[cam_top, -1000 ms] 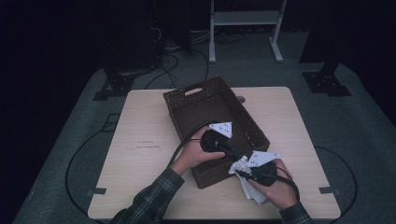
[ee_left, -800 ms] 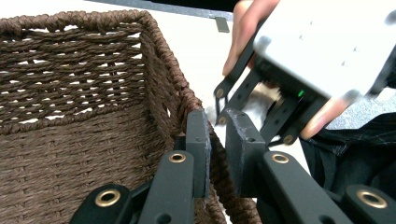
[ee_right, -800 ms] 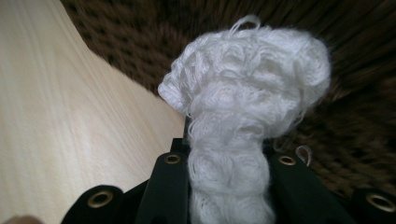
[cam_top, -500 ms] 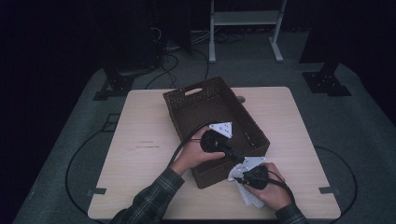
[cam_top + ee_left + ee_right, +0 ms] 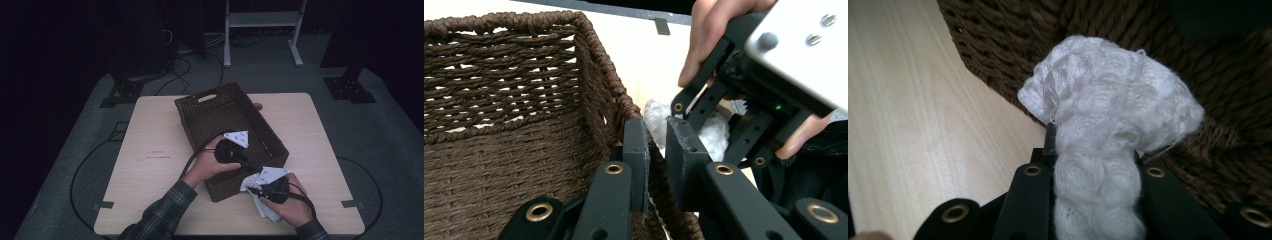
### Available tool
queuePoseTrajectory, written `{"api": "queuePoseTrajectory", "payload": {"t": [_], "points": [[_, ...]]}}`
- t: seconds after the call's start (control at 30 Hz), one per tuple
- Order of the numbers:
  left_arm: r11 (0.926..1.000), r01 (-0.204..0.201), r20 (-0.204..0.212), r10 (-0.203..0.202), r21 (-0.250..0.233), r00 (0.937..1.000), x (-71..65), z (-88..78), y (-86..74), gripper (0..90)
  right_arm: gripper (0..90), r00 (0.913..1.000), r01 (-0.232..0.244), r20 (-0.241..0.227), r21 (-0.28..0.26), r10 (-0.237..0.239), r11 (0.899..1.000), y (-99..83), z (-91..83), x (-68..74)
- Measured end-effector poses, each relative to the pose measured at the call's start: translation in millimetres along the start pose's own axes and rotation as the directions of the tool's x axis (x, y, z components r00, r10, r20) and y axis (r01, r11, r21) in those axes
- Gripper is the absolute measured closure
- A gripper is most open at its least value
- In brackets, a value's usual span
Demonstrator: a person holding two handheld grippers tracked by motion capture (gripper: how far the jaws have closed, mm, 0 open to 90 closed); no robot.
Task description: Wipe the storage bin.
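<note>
A dark brown wicker basket point(image 5: 227, 107) stands slanted on the light wooden table point(image 5: 155, 135). My left gripper point(image 5: 248, 165) reaches over its near corner. In the left gripper view this gripper point(image 5: 656, 145) is shut on the basket's rim point(image 5: 599, 75), one jaw inside the wall and one outside. My right gripper point(image 5: 253, 186) sits just outside that corner, shut on a bunched white knitted cloth point(image 5: 265, 209). In the right gripper view the cloth point(image 5: 1108, 95) bulges out above the jaws of my right gripper point(image 5: 1094, 147), close against the basket's outer wall point(image 5: 1228, 90).
The basket's inside point(image 5: 499, 150) looks empty where I see it. The person's right hand and its gripper point(image 5: 769, 65) crowd the space just beyond the left jaws. Bare tabletop point(image 5: 903, 115) lies beside the cloth. A metal stand point(image 5: 260, 20) and cables lie on the floor beyond the table.
My right gripper with the white cloth has shifted slightly toward the table's near edge. The left gripper has stayed on the basket's rim.
</note>
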State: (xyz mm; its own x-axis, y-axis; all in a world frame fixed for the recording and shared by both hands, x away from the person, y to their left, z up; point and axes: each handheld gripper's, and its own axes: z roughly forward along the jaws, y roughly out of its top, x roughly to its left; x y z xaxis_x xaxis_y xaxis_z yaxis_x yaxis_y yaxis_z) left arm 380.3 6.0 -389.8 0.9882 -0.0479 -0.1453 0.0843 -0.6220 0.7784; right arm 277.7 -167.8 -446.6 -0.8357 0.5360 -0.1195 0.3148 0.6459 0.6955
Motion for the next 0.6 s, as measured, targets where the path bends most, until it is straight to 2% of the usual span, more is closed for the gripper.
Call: {"api": "queuePoseTrajectory", "payload": {"t": [0.13, 0.3, 0.43, 0.6], "points": [[1.0000, 0.002, -0.001, -0.002, -0.005, 1.0000, -0.2, 0.2, -0.1, 78.9, 75.8, 1.0000, 0.006, -0.002, -0.070, -0.006, 0.998, 7.3, -10.4, 1.1], [1.0000, 0.002, 0.000, -0.002, -0.003, 1.0000, -0.1, 0.1, 0.0, 79.0, 75.8, 0.9993, 0.037, 0.007, -0.092, -0.036, 0.995, 15.5, -15.3, 9.0], [1.0000, 0.003, -0.003, -0.003, -0.003, 1.0000, -0.6, 0.3, 0.1, 79.0, 75.8, 0.9988, 0.049, 0.015, -0.061, -0.048, 0.997, 14.4, -10.2, 9.7], [1.0000, 0.002, -0.002, -0.002, -0.002, 1.0000, -0.4, 0.3, 0.0, 79.0, 75.9, 0.9994, 0.030, -0.018, -0.029, -0.031, 0.999, 7.0, 2.4, 7.4]]}}
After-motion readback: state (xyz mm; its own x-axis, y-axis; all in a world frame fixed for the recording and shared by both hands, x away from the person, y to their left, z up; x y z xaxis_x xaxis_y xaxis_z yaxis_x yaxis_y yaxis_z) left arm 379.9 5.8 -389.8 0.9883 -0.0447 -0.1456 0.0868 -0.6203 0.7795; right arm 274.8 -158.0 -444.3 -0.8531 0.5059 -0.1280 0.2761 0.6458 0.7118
